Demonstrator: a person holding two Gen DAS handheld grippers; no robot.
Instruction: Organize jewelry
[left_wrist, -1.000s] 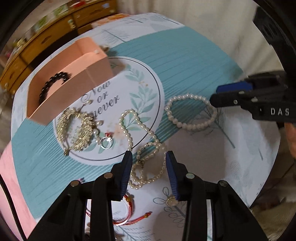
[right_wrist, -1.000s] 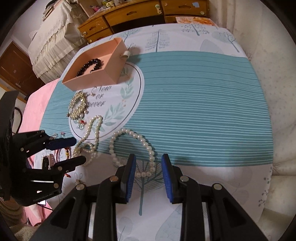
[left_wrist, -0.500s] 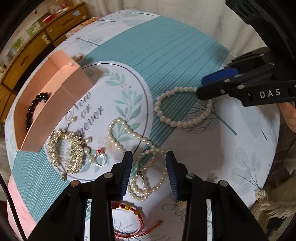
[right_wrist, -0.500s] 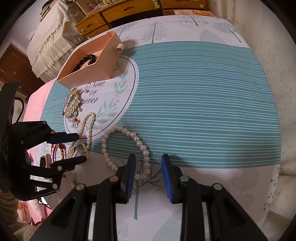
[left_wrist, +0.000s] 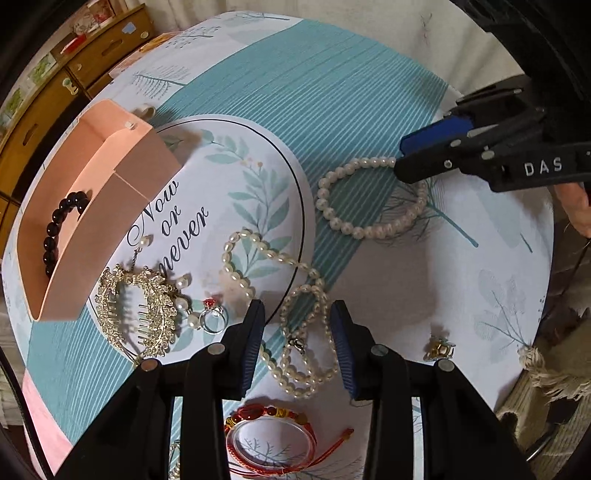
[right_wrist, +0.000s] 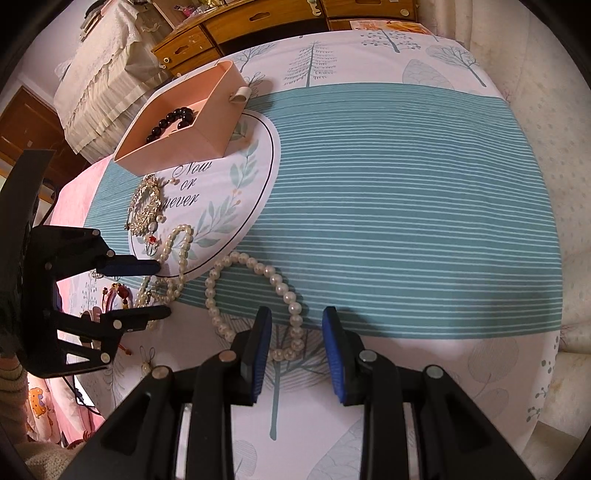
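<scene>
My left gripper (left_wrist: 297, 314) hangs open, pointing down, its jaws either side of the long pearl necklace (left_wrist: 266, 251) without touching it. The same strand (right_wrist: 183, 251) lies by the left gripper (right_wrist: 162, 290) in the right wrist view. My right gripper (right_wrist: 297, 321) is open too, straddling the near beads of the round pearl bracelet (right_wrist: 210, 291). In the left wrist view it (left_wrist: 400, 158) stands at the bracelet's (left_wrist: 354, 230) far rim. A pink box (left_wrist: 110, 206) (right_wrist: 207, 136) holds a black bead bracelet (left_wrist: 55, 229) (right_wrist: 170, 120).
A gold hair comb (left_wrist: 140, 314), a red-stone ring (left_wrist: 212, 317), pearl earrings (left_wrist: 183, 282), a red cord bracelet (left_wrist: 273, 439) and a small gold earring (left_wrist: 439, 349) lie on the teal striped cloth (right_wrist: 406, 206). Wooden drawers (right_wrist: 258, 22) stand beyond the table.
The left gripper has rolled and sunk closer over the pearl necklace, which now lies further in between its jaws. The right gripper has barely moved over the pearl bracelet.
</scene>
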